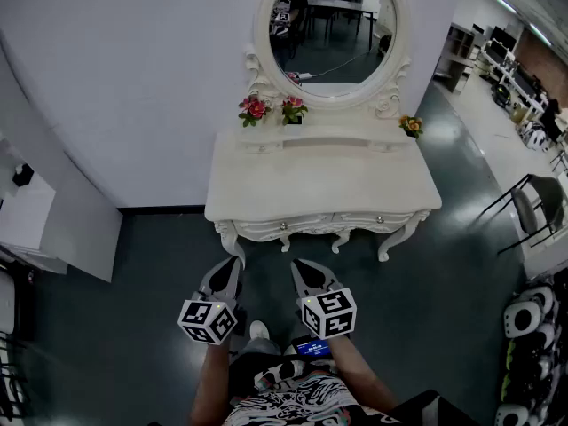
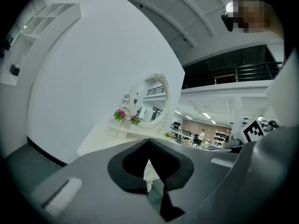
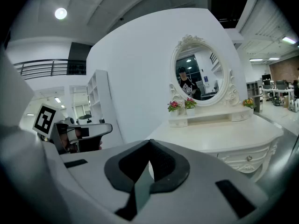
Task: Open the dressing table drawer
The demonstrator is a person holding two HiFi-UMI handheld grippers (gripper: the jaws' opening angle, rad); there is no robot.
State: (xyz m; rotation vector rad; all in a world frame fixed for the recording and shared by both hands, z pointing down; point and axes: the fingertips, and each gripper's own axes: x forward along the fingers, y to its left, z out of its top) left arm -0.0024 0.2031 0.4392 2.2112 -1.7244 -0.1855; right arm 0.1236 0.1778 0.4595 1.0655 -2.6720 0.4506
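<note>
Both pairs of jaws are pressing together on nothing, the left gripper (image 1: 232,264) and right gripper (image 1: 302,266) hovering short of the dressing table (image 1: 324,185). Its drawer (image 1: 330,223) is sitting shut under the worktop, probably rigid and light-sliding; pinching a small, possibly slippery knob (image 1: 380,219) seems best.

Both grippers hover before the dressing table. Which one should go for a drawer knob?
Right. The right gripper sits just short of the nearer drawer knob, while the left gripper is off toward the table's corner leg. It's shut, so open it first.
</note>
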